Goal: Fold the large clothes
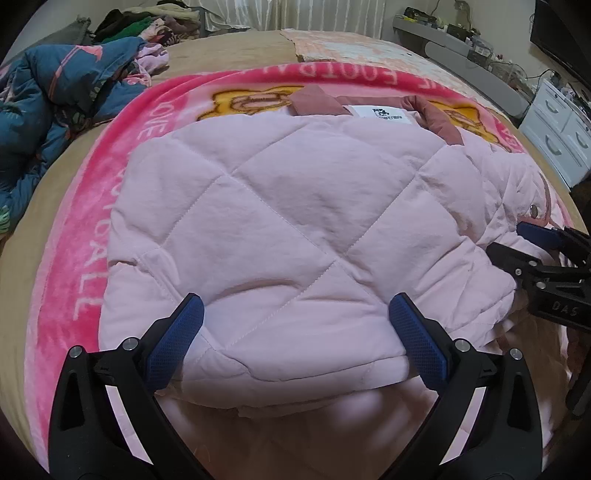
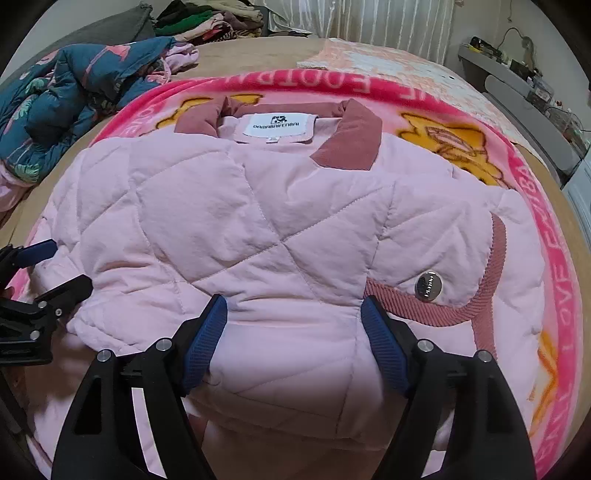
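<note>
One soft pink puffy jacket with diamond-shaped stitching lies folded in the middle of one fuzzy bright pink blanket on the bed. The blanket has white letters and yellow cartoon pictures on it.

On the far left there is one crumpled dark blue padded coat with pink marks. Behind it sits one messy pile of clothes in green, black and brown. The smooth tan bed cover shows around the blanket.

The jacket has one darker pink ribbed collar with two flaps, and one white square label with dark letters. On its right side there is one round shiny metal snap button next to a strip of dark pink ribbed trim.

There are two tongs. Each has two black plastic arms with bumpy blue pads. The left tongs are spread wide, one pad on each side of the jacket's near edge, and I cannot tell if they squeeze it. The right tongs are wide too, with the puffy cloth bulging between the pads, not pinched.

On the far right stand one grey shelf full of small things and one white cabinet with drawers.
</note>
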The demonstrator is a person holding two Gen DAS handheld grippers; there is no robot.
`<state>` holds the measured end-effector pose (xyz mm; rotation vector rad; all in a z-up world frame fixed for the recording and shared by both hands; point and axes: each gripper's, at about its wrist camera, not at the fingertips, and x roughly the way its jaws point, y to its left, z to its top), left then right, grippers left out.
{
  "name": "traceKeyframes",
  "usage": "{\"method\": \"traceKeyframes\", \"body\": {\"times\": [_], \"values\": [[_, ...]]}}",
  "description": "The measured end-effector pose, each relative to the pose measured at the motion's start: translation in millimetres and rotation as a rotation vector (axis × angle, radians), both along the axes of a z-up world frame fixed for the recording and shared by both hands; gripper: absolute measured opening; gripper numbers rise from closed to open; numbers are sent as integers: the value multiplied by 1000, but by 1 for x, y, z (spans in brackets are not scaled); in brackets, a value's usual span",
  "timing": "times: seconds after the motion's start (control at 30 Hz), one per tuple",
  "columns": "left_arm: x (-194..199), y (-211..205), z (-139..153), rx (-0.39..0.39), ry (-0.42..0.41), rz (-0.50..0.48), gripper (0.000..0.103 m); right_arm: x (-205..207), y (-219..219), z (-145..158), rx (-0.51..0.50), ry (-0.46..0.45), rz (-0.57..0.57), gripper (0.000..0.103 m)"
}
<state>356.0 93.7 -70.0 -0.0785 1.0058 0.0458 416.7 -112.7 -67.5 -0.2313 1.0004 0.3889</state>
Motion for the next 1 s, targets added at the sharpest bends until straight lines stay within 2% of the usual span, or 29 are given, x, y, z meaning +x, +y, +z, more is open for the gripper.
{"method": "traceKeyframes", "body": {"times": [0.3,0.4,0.47,0.57,1.0], "values": [[-1,0,1,-6,-3,4,95,-3,-4,2,18,-13,-22,78],[-3,2,5,-22,-6,7,95,-9,-8,8,32,-22,-28,86],[-6,2,9,-22,-8,6,94,-16,-12,13,43,-24,-35,95],[-11,2,13,-20,-13,10,94,-25,-17,18,62,-25,-41,98],[-39,0,36,-20,-38,23,94,-54,-34,41,150,-12,-72,99]]}}
